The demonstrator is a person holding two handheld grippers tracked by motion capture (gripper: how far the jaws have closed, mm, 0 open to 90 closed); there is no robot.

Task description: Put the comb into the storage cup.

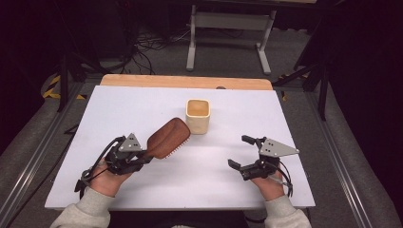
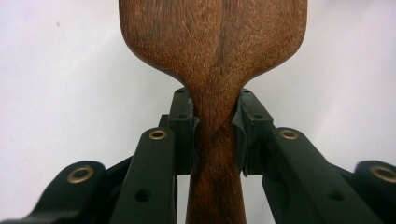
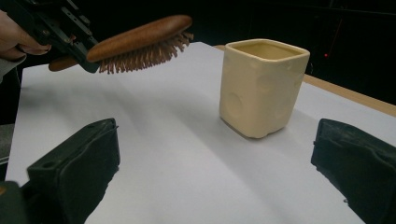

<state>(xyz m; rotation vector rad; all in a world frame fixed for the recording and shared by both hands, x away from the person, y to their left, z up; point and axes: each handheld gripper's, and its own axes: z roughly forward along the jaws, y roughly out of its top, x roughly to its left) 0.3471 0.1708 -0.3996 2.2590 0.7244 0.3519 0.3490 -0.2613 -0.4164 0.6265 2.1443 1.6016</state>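
Gripping the brush by its neck, the left gripper is holding it off the table near the cup; the right gripper is gaping empty over open table.

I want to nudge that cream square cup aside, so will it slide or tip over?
The cup looks squat with a flat, broad base, so it probably slides on the smooth white table rather than tipping. Thick walls suggest some weight; if ceramic, it may chip.
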